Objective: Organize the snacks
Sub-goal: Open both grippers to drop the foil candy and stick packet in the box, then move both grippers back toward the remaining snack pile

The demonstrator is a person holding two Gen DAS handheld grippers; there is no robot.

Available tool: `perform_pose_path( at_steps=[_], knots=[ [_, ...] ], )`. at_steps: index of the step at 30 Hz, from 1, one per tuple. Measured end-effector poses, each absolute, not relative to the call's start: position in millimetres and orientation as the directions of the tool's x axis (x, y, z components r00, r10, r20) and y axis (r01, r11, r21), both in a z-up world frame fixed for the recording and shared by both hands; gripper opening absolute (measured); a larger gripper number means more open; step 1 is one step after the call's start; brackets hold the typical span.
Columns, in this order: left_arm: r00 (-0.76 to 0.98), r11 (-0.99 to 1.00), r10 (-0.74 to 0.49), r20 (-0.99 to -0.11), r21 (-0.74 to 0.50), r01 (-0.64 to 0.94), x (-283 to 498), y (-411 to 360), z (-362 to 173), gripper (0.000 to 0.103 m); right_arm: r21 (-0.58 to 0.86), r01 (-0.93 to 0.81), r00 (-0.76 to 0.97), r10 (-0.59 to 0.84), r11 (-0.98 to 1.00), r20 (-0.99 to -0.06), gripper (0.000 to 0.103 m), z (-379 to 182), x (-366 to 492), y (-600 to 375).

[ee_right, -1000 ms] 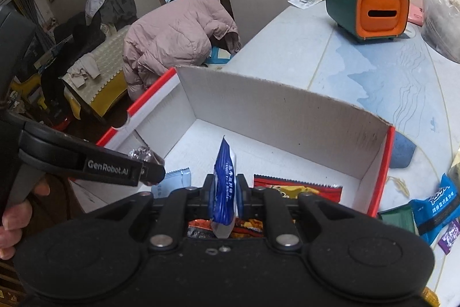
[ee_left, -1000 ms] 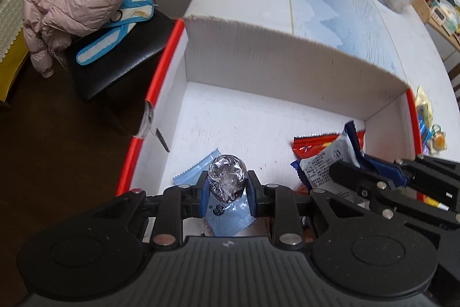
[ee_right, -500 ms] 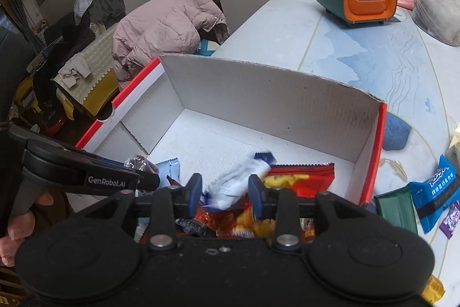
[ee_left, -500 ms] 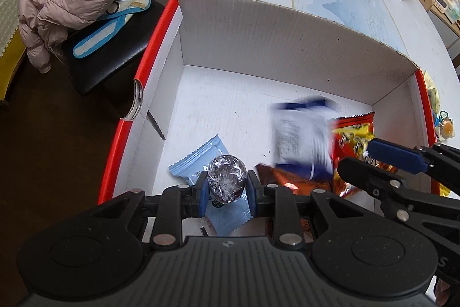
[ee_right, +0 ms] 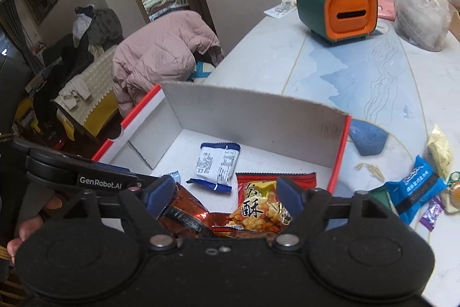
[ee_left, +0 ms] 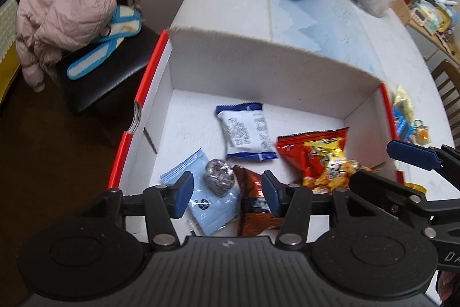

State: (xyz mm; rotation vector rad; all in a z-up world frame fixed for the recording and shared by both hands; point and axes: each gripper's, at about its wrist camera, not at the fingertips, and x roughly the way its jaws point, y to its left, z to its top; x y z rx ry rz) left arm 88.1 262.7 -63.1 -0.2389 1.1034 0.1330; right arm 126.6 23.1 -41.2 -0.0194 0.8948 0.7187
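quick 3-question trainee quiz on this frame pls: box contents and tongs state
1. True or false: the foil-wrapped candy is still pinched in the left tongs.
2. Which snack lies nearest the far wall of the box? A) white and blue packet B) red and yellow snack bag C) light blue packet
3. Fill in: in the right wrist view, the blue packets not yet sorted lie on the table to the ____ of the box.

Key
1. False. Its jaws have just been opening; the candy rests loose on the light blue packet.
2. A
3. right. The right tongs are open and empty, having just been opening.
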Motion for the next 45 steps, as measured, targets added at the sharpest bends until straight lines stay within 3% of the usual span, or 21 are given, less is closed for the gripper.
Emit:
perform_pose_path(
  at_steps=[3, 10, 14, 18, 23, 33, 45],
  knots=[
    [0.478, 0.97, -0.019, -0.878, -0.132, -0.204, 82, 255, -52, 0.052, 0.28, -0.579, 0.419, 0.574, 0.766, -0.703, 0.084, -32, 123, 13],
    [0.571, 0.973, -0.024, -0.82, -0.15, -0.175, 68, 234, -24, 0.065, 0.276, -0.585, 0.462, 0.593, 0.763, -0.66, 0.096, -9, 109, -18],
    [0.611, 0.973, -0.047, -0.791, -0.174, -0.15, 64, 219, -12, 0.066, 0.266, -0.596, 0.488, 0.604, 0.758, -0.63, 0.102, 3, 98, -38],
    [0.667, 0.977, -0.05, -0.743, -0.176, -0.123, 59, 200, -1, 0.076, 0.278, -0.59, 0.5, 0.614, 0.758, -0.611, 0.103, 11, 91, -62],
    [0.689, 0.974, -0.113, -0.716, -0.216, -0.065, 63, 173, 4, 0.076, 0.236, -0.574, 0.538, 0.578, 0.784, -0.614, 0.103, 14, 83, -93],
    [0.636, 0.978, -0.128, -0.761, -0.202, -0.045, 81, 109, -9, 0.076, 0.115, -0.547, 0.575, 0.472, 0.829, -0.668, 0.103, -8, 78, -156],
    [0.536, 0.975, -0.087, -0.84, -0.182, -0.127, 119, 37, -39, 0.076, 0.063, -0.626, 0.504, 0.465, 0.777, -0.727, 0.102, -44, 85, -199]
  ],
)
